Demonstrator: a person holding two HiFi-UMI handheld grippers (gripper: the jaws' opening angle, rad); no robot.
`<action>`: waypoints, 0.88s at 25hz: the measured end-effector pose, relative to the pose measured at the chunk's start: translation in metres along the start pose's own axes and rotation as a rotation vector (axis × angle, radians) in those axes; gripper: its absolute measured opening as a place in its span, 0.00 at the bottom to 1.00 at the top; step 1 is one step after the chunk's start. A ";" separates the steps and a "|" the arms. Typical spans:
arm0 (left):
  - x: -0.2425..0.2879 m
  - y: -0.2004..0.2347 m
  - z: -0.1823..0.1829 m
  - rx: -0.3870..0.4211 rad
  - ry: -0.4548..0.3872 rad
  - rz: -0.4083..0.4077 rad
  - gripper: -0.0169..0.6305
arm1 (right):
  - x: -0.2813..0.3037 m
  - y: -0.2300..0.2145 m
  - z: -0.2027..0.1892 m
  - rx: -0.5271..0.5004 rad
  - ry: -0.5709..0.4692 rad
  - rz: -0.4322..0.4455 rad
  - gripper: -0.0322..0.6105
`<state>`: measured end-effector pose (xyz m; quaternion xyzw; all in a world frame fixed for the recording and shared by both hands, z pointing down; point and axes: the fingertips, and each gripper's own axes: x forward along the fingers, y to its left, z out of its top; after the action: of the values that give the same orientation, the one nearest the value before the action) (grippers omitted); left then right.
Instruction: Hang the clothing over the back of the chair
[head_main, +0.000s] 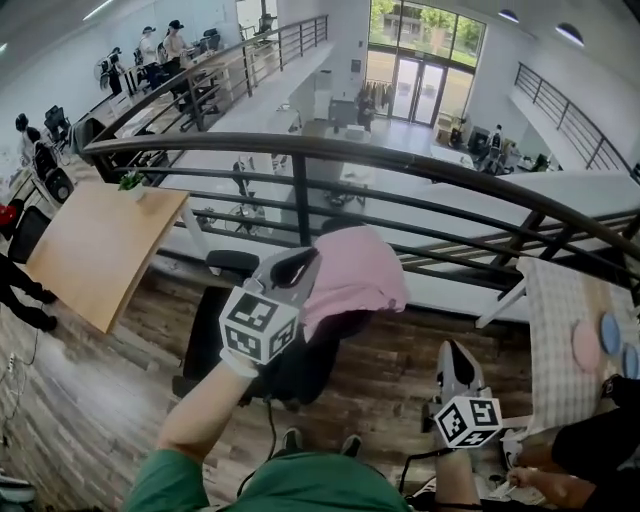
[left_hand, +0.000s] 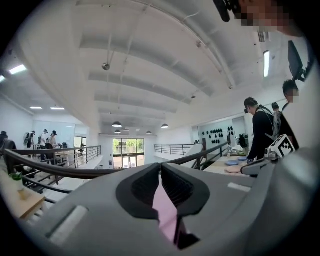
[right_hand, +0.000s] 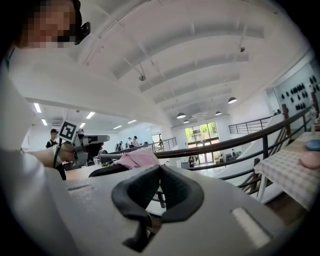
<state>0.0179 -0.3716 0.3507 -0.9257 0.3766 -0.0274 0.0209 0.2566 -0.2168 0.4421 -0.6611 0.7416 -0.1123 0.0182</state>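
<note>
A pink piece of clothing (head_main: 355, 275) lies bunched over the top of a black office chair (head_main: 215, 335). My left gripper (head_main: 305, 265) is shut on the cloth's left edge. In the left gripper view a pink fold (left_hand: 167, 215) is pinched between the dark pads, just below the gripper's (left_hand: 161, 172) tips. My right gripper (head_main: 455, 355) is lower and to the right of the chair, apart from the cloth, jaws together with nothing in them. The right gripper view shows its own closed tips (right_hand: 160, 170), and beyond them the pink clothing (right_hand: 136, 159) on the chair back (right_hand: 107, 170).
A dark metal railing (head_main: 300, 150) runs right behind the chair, with a drop to a lower floor beyond it. To the left stands a wooden table (head_main: 100, 250). A checkered table (head_main: 565, 330) with plates is at the right, and a person (head_main: 590, 460) is crouched below it.
</note>
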 end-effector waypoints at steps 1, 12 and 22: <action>-0.009 0.002 -0.001 -0.006 -0.009 0.018 0.06 | 0.003 0.004 0.004 -0.007 -0.007 0.011 0.05; -0.079 0.014 -0.021 -0.118 -0.063 0.152 0.05 | 0.027 0.046 0.042 -0.070 -0.103 0.130 0.06; -0.106 0.035 -0.037 -0.191 -0.087 0.265 0.05 | 0.030 0.052 0.064 -0.087 -0.171 0.151 0.06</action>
<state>-0.0847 -0.3229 0.3821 -0.8660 0.4952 0.0516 -0.0473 0.2128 -0.2504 0.3735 -0.6108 0.7891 -0.0214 0.0609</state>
